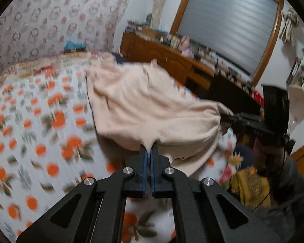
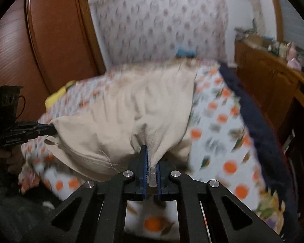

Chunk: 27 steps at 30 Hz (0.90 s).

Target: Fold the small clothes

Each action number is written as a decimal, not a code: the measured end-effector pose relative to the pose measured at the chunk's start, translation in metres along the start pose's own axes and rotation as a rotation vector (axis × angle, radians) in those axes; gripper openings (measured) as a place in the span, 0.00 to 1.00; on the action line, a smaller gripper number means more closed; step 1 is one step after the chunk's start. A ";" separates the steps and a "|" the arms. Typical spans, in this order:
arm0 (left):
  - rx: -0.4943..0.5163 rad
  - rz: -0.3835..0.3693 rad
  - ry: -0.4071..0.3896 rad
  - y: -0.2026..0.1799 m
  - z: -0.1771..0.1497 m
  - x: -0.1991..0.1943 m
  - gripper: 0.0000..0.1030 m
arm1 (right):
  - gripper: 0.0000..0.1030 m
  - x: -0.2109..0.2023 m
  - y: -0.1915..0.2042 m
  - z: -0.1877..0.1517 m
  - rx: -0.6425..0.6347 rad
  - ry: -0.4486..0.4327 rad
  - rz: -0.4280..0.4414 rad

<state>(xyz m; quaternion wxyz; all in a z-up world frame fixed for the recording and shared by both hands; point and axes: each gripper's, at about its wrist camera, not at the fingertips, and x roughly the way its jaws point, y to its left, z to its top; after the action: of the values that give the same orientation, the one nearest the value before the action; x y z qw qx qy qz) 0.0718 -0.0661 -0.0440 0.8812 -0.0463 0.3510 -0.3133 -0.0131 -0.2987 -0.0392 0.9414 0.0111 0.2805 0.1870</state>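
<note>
A cream-coloured small garment (image 1: 143, 101) lies spread over a bed with an orange-flower sheet (image 1: 40, 121). My left gripper (image 1: 149, 147) is shut on the garment's near edge, cloth pinched between its blue pads. In the right wrist view the same garment (image 2: 131, 105) hangs lifted at its near edge, and my right gripper (image 2: 151, 154) is shut on a bunched hem there. The left gripper (image 2: 50, 129) shows at the left of that view, gripping another corner. The right gripper (image 1: 231, 117) appears at the right of the left wrist view, holding the cloth's corner.
A dark navy cloth (image 2: 259, 125) lies along the bed's right side. A wooden dresser (image 1: 172, 58) with small items stands beyond the bed. A wooden wardrobe (image 2: 50, 40) is at the left. A patterned headboard cover (image 2: 162, 24) rises behind. A yellow item (image 1: 251, 188) sits low right.
</note>
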 end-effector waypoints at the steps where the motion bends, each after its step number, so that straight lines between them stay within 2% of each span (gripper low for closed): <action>1: 0.011 0.005 -0.024 0.000 0.013 -0.004 0.03 | 0.06 -0.003 -0.001 0.008 0.000 -0.024 0.004; 5: 0.008 0.004 -0.074 0.011 0.054 0.001 0.03 | 0.06 -0.003 -0.004 0.043 -0.030 -0.097 -0.008; 9: -0.004 0.059 -0.082 0.031 0.092 0.022 0.03 | 0.06 0.006 -0.011 0.083 -0.045 -0.133 -0.016; 16: -0.050 0.097 -0.044 0.071 0.138 0.074 0.03 | 0.06 0.066 -0.028 0.134 -0.070 -0.070 -0.046; 22: -0.057 0.124 0.000 0.096 0.161 0.117 0.03 | 0.06 0.118 -0.030 0.165 -0.089 -0.011 -0.043; 26: -0.047 0.157 0.039 0.107 0.167 0.143 0.03 | 0.06 0.135 -0.044 0.178 -0.091 0.028 -0.039; 27: -0.046 0.168 0.047 0.108 0.167 0.147 0.03 | 0.13 0.139 -0.046 0.182 -0.090 0.036 -0.030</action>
<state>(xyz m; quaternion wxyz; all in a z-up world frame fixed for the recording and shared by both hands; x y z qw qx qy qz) 0.3181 -0.0891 -0.0378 0.8945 -0.0295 0.3814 -0.2314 0.2072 -0.2763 0.0360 0.9384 -0.0388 0.2889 0.1855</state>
